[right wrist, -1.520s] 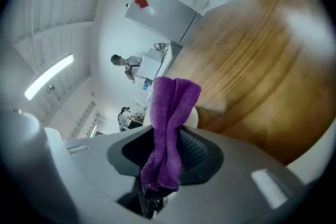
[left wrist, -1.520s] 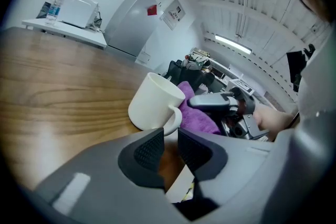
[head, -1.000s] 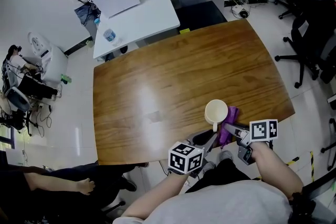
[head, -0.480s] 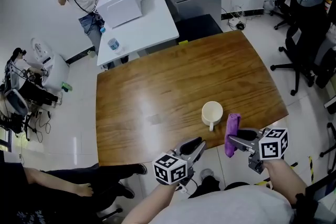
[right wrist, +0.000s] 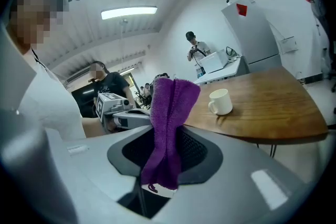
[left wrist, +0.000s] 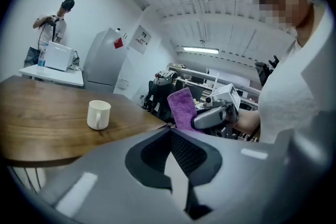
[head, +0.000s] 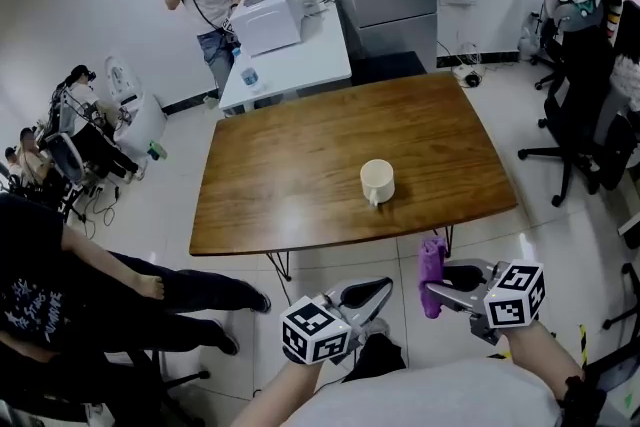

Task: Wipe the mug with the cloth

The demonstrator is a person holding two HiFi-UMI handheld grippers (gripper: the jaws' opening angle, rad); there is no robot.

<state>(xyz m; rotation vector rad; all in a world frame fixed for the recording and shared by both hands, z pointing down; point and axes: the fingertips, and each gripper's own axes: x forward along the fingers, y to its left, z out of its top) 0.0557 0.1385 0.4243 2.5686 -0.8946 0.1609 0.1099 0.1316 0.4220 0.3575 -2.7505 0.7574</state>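
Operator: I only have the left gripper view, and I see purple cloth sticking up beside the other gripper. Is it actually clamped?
Observer: Yes. In the right gripper view the right gripper has its jaws shut on the purple cloth. One end stands above the jaws and the other hangs below them.
Operator: Where is that gripper relative to the table?
Observer: In the head view it is off the near edge of the table, over the floor. It is well apart from the mug, which stands alone on the wood.
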